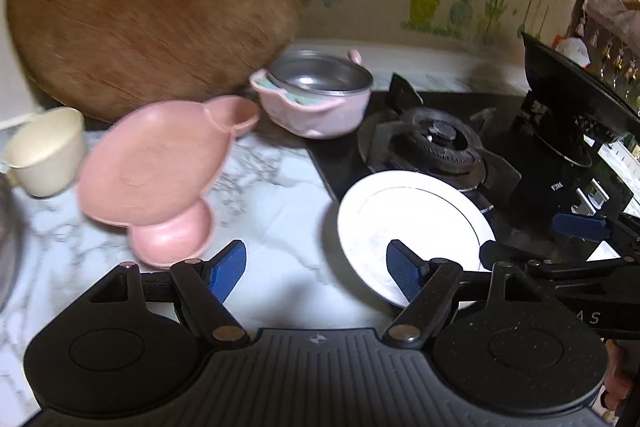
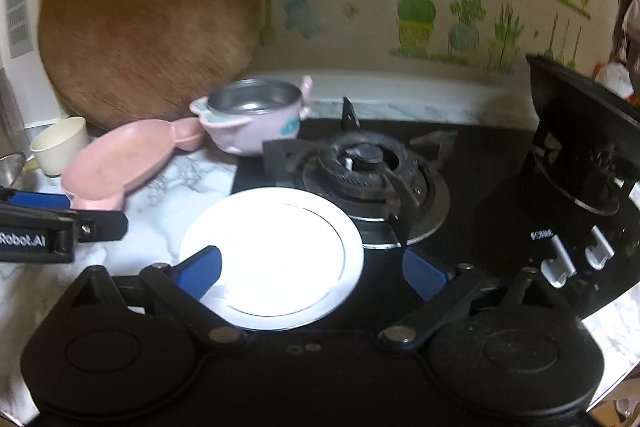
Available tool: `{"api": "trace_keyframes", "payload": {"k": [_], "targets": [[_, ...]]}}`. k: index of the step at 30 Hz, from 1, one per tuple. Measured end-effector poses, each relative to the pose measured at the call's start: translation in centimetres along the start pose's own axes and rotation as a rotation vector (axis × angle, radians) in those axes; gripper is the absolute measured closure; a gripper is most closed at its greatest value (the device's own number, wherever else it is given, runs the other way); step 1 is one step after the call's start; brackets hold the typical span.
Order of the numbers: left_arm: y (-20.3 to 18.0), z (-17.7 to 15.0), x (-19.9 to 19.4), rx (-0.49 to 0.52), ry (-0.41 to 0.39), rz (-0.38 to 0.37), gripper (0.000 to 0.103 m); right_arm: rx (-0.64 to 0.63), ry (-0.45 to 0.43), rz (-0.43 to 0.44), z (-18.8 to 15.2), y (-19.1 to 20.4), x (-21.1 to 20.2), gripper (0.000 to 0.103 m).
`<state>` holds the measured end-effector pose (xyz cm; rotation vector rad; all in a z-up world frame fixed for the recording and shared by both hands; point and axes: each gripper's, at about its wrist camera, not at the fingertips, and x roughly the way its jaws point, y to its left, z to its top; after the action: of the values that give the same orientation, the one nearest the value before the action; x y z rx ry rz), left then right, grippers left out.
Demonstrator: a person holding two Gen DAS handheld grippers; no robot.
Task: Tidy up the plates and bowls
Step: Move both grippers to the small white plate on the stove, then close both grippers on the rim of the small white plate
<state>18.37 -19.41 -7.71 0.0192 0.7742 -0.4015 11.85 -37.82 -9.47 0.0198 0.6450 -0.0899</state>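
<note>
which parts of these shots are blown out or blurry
Right wrist view: the white plate is overexposed, its centre a featureless glare; the wooden board is soft. Left wrist view: the pink dish and cream cup are smeared by motion blur, while the left claw stays sharp; fisheye curves the wall.

I see a marble counter [image 2: 168, 187]. On it lie a pink plate [image 2: 116, 163], a cream cup [image 2: 60, 145], a pink bowl [image 2: 256, 123], a leaning wooden board [image 2: 148, 23], and the black stove [image 2: 460, 195]. A white plate [image 2: 276, 255] sits across counter and stove.
</note>
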Motion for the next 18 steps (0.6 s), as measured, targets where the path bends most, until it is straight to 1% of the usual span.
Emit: {"api": "trace_keyframes", "payload": {"k": [1, 3, 6, 9, 11, 14, 15, 17, 18], "targets": [[-0.1, 0.2, 0.7, -0.007, 0.013, -0.011, 0.026, 0.011, 0.013, 0.007, 0.0, -0.3, 0.5, 0.007], [-0.3, 0.5, 2.0, -0.013, 0.037, -0.022, 0.026, 0.033, 0.039, 0.019, 0.1, -0.9, 1.5, 0.014], [-0.5, 0.9, 3.9, -0.027, 0.078, -0.044, 0.027, 0.064, 0.076, 0.038, 0.2, -1.7, 2.9, 0.022], [-0.4, 1.2, 5.2, -0.058, 0.11, -0.069, 0.028, 0.095, 0.101, 0.057, 0.3, -2.4, 3.8, 0.025], [-0.5, 1.3, 5.8, -0.065, 0.122, -0.081, 0.036, 0.121, 0.117, 0.077, 0.3, -3.0, 4.4, 0.028], [-0.1, 1.6, 6.5, -0.099, 0.14, -0.094, 0.042, 0.165, 0.136, 0.101, 0.4, -3.8, 5.0, 0.032], [0.1, 1.6, 6.7, -0.109, 0.143, -0.1, 0.042, 0.178, 0.14, 0.107, 0.5, -3.9, 5.2, 0.034], [0.3, 1.7, 7.2, -0.121, 0.159, -0.105, 0.051, 0.203, 0.149, 0.125, 0.6, -4.2, 5.5, 0.039], [0.4, 1.7, 7.4, -0.129, 0.167, -0.11, 0.053, 0.213, 0.154, 0.132, 0.6, -4.4, 5.7, 0.042]]}}
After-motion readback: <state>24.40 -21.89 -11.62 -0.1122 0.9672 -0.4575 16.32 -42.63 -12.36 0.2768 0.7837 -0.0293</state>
